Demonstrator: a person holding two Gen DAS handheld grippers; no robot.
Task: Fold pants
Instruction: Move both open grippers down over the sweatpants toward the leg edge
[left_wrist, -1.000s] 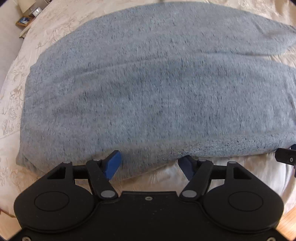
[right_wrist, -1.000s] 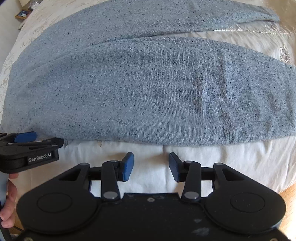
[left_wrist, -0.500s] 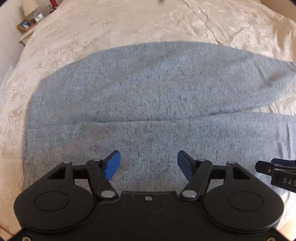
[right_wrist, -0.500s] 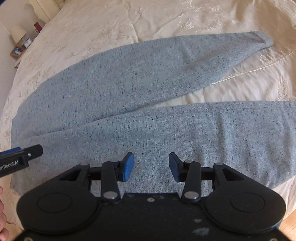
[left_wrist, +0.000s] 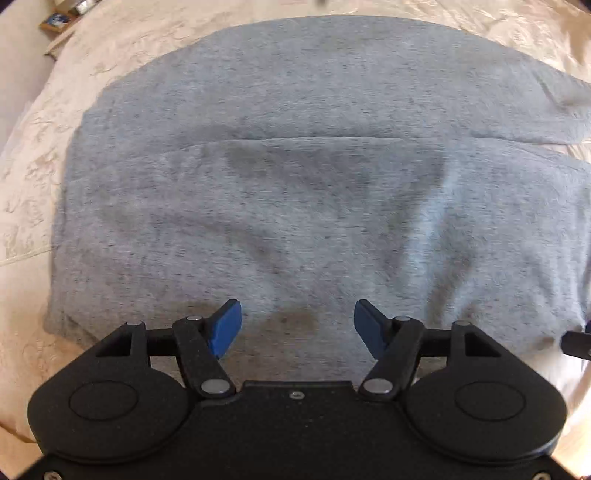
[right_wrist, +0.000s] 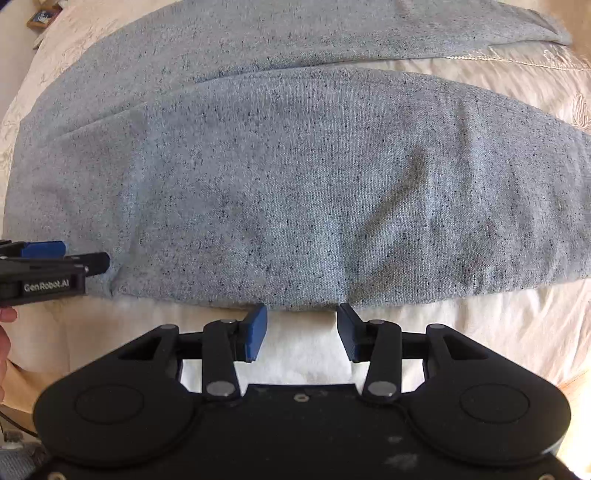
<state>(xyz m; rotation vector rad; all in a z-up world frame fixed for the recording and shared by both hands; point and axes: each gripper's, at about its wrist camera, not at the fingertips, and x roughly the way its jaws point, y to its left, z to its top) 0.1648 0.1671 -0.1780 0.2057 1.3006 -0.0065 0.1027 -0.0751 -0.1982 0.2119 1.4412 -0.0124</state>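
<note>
Grey-blue heathered pants (left_wrist: 295, 206) lie flat on a cream bedspread (left_wrist: 33, 155), waist at the left, two legs splayed to the right. My left gripper (left_wrist: 297, 326) hangs open just above the cloth near the waist end, nothing between its blue pads. In the right wrist view the nearer leg (right_wrist: 314, 192) fills the middle and the farther leg (right_wrist: 332, 33) runs along the top. My right gripper (right_wrist: 301, 326) is open at the near hem edge of that leg, its pads over white bedding. The left gripper (right_wrist: 48, 266) shows at the left edge of that view.
A bedside table (left_wrist: 59, 22) with small items stands past the bed's far left corner. Part of a hand (right_wrist: 5, 332) is visible behind the left gripper. Wooden floor (right_wrist: 578, 387) shows at the lower right, past the bed's near edge.
Half a second ago both views showed the pants from farther off. Both grippers have since come back close: the left now over the cloth, the right at the near edge.
</note>
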